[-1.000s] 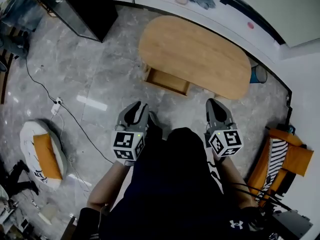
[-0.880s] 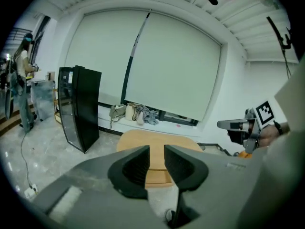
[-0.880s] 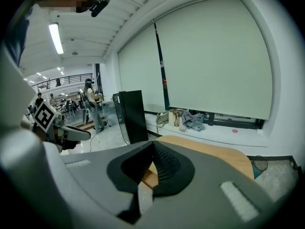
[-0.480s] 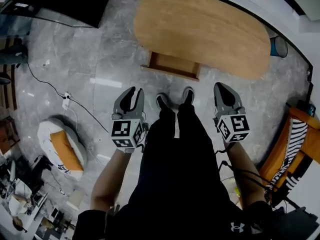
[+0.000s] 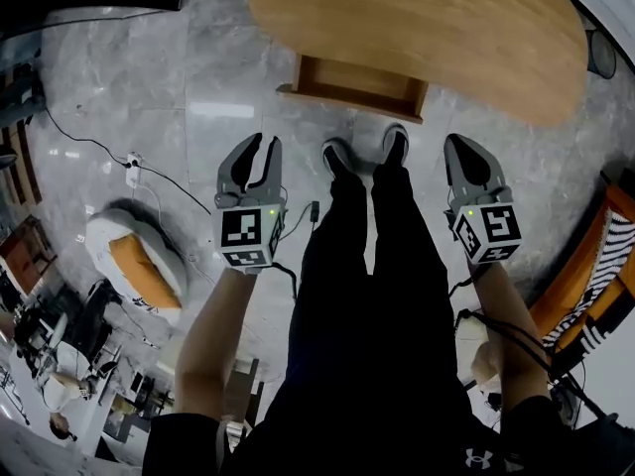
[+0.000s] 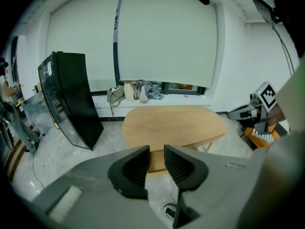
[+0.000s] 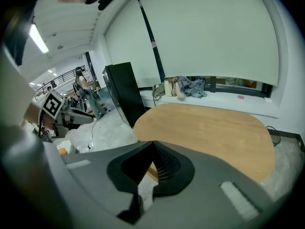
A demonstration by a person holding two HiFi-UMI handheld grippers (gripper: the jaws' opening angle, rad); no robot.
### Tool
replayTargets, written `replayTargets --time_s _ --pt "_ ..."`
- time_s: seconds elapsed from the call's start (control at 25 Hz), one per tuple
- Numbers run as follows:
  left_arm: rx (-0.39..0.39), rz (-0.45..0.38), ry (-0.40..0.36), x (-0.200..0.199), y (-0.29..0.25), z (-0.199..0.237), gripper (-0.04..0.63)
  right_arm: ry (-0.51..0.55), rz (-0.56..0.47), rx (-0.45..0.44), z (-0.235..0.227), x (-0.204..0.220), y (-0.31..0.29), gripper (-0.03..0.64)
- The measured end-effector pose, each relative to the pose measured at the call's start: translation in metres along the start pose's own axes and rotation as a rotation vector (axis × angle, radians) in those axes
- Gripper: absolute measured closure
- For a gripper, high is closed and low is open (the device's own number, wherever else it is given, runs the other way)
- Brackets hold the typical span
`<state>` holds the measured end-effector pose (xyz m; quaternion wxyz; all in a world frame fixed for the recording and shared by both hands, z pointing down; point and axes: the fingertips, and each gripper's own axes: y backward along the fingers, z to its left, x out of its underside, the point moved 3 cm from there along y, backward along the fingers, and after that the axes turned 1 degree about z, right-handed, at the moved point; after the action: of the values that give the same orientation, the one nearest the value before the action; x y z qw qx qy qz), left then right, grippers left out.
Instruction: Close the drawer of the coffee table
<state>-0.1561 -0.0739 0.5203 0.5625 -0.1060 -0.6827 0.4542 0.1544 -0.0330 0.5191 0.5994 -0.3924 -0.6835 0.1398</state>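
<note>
The oval wooden coffee table [image 5: 417, 23] stands at the top of the head view, and its drawer [image 5: 353, 86] is pulled out toward me. My shoes [image 5: 367, 152] stand just in front of the drawer. My left gripper [image 5: 260, 150] hangs over the floor left of my legs, short of the drawer; its jaws are open with nothing between them. In the left gripper view it [image 6: 156, 150] points at the table [image 6: 174, 123]. My right gripper [image 5: 466, 153] hangs right of my legs, shut and empty. In the right gripper view it [image 7: 153, 143] also faces the table [image 7: 209, 128].
A black cabinet [image 6: 71, 99] stands left of the table. A white and orange floor cushion [image 5: 137, 266] and a cable with a power strip [image 5: 132, 172] lie on the marble floor at left. An orange chair with striped fabric [image 5: 595, 276] sits at right. Clothes [image 6: 143, 89] lie on the window sill.
Both grippers have sunk lower and come nearer the table. The table and open drawer have slid toward the top of the head view, and my shoes now show before the drawer.
</note>
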Motion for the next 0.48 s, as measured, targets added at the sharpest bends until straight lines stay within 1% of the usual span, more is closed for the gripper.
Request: replayTargets --time_s 0.12,0.24,0.48 --pt "0.002 0.026 -0.030 0.023 -0.025 0.009 0.489 0.002 0.043 -0.016 -0.008 0.022 -0.019 0.615" --pt "0.004 0.055 -0.037 0.044 -0.049 0.013 0.489 0.018 0.081 -0.038 -0.015 0.041 -0.036 0.615" --pt "-0.008 0.095 -0.067 0.079 -0.088 0.019 0.489 0.060 0.124 -0.086 -0.024 0.076 -0.070 0.615"
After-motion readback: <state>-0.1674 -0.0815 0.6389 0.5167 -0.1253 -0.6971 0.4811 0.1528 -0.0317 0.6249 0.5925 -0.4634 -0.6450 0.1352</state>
